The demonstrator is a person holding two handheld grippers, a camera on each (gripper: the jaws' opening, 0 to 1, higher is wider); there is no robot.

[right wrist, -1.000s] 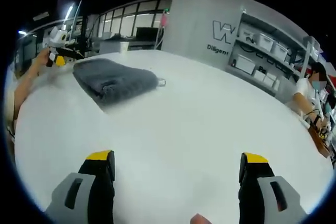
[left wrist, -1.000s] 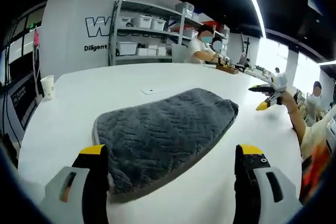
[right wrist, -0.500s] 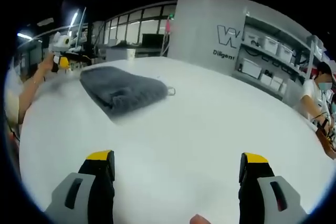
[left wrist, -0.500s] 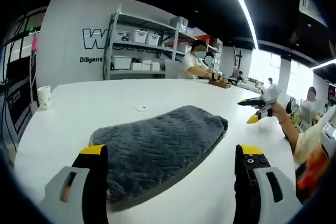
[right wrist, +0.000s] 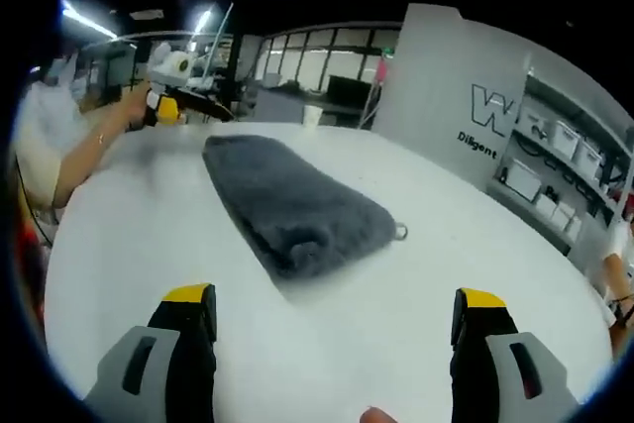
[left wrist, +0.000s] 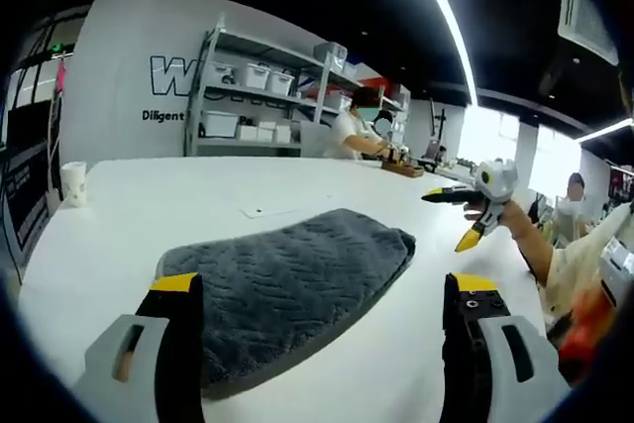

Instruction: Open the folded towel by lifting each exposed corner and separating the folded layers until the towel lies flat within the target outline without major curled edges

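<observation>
Folded dark grey textured towel (left wrist: 282,284) is seen lying on the white desk (left wrist: 119,235). Left gripper (left wrist: 322,344), jaws spread apart, is held just before its near edge. Right gripper (right wrist: 332,344), jaws likewise parted, hovers near the towel (right wrist: 297,210), holding nothing.

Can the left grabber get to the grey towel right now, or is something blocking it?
Probably yes. The left gripper is open, and the folded grey towel lies right ahead of its jaws on the white table, with nothing lying between them.
</observation>
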